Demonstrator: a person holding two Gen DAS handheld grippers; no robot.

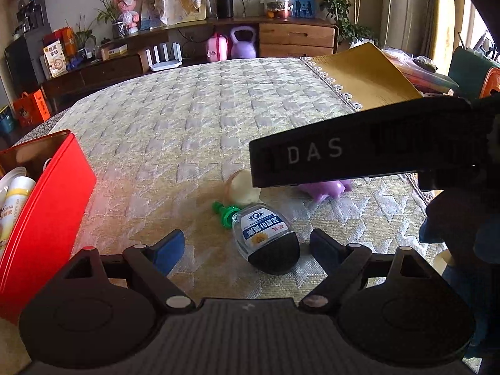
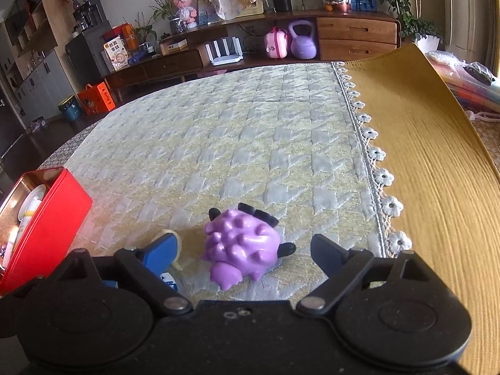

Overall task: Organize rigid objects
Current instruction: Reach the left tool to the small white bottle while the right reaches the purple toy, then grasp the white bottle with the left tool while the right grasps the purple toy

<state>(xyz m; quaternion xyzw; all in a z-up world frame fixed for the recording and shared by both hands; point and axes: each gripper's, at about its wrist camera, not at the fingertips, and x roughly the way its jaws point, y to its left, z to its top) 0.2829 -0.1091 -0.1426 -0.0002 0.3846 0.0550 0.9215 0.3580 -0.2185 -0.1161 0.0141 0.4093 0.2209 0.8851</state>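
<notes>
From your left wrist view, the left gripper (image 1: 247, 247) has its jaws released and spread wide, nothing pressed between them. The small bottle (image 1: 265, 237) lies on its side on the quilted cover (image 1: 187, 131), right in the gap between the jaws and a little toward the right-hand one. Its long axis runs on a slant: green cap (image 1: 225, 214) away from you and to the left, dark base toward you and to the right. Your jaws therefore meet it across that slant, so a slight roll of the wrist would probably square them to the body before you close. A pale rounded object (image 1: 243, 189) sits just beyond the cap, and the purple toy (image 1: 325, 189) lies past the bottle to the right, partly hidden by the other gripper's black body. The red tin (image 1: 47, 218) stands well to the left of the bottle, open, with things already in it.

From your right wrist view, the right gripper (image 2: 247, 254) is also released, jaws wide apart. The purple toy (image 2: 240, 247) stands between them, clear of both pads, its bumpy back toward you. It is roughly round, so no axis matters much. The red tin (image 2: 47, 218) is far to the toy's left.

Each hand is nearest its own object: left for the bottle, right for the toy.
</notes>
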